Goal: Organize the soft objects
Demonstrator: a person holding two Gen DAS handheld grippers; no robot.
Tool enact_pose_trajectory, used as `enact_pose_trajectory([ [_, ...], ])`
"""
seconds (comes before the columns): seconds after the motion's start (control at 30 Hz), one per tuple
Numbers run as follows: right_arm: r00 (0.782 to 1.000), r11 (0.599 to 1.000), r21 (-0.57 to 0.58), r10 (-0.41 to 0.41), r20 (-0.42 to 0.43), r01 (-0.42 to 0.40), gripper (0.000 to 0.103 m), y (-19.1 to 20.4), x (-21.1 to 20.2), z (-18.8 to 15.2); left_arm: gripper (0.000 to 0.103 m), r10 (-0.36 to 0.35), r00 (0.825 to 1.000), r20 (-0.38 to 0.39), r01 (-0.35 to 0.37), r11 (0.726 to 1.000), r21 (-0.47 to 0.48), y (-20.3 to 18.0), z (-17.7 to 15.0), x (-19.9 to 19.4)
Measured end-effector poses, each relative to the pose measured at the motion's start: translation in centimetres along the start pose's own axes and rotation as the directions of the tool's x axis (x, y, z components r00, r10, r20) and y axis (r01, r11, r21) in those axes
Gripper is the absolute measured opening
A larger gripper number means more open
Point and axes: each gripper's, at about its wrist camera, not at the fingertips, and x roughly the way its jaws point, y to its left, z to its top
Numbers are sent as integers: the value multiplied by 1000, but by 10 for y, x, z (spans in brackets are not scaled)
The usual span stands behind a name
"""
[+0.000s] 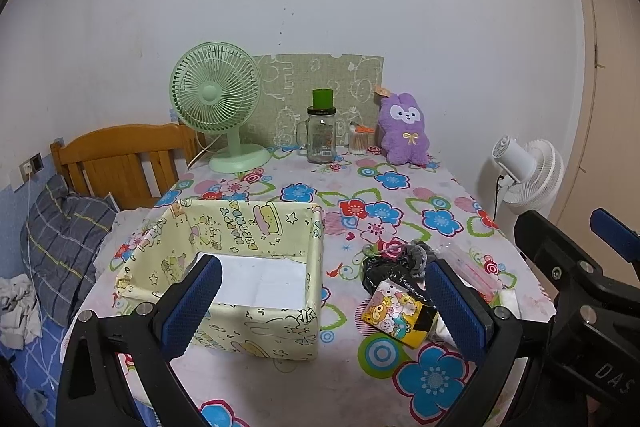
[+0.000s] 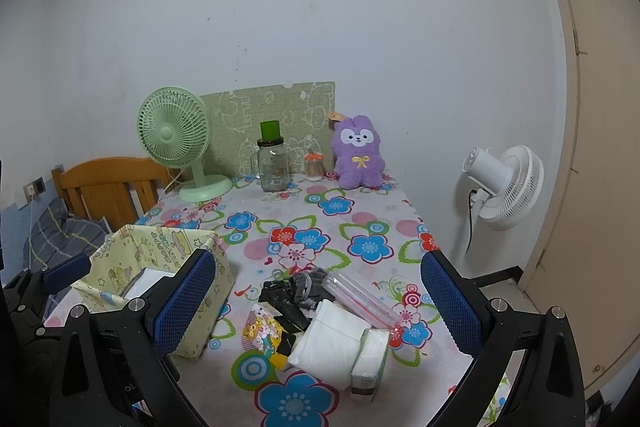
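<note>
**Both grippers poised over the pile, box waiting empty**

From the left wrist, the left gripper (image 1: 322, 303) hung with its fingers spread wide, holding nothing. The yellow cartoon-print box (image 1: 256, 227) sat open just below and left of centre on the floral tablecloth (image 1: 400, 187), only white lining showing inside. The heap of soft items lay to its right: a cartoon tissue pack (image 1: 394, 311) against a dark crumpled bag (image 1: 384, 267).

From the right wrist, the right gripper (image 2: 320, 307) was likewise spread and empty, framing the pile. A white folded pad (image 2: 328, 343) lay nearest, a small tissue packet (image 2: 370, 359) touching its right edge, a clear pink tube (image 2: 360, 299) slanting behind.

The sensible start appeared to be the top, free-lying piece: descend squarely, pinch it mid-body, and lift without dragging its neighbours.
</note>
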Motion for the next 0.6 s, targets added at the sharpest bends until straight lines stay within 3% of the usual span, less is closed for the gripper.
enact_pose_trajectory([
  [0.6, 1000, 1000, -1, 3, -1, -3, 103, -1, 0, 1, 102, 0, 1000, 2, 0, 1000, 0, 1, 1, -1],
])
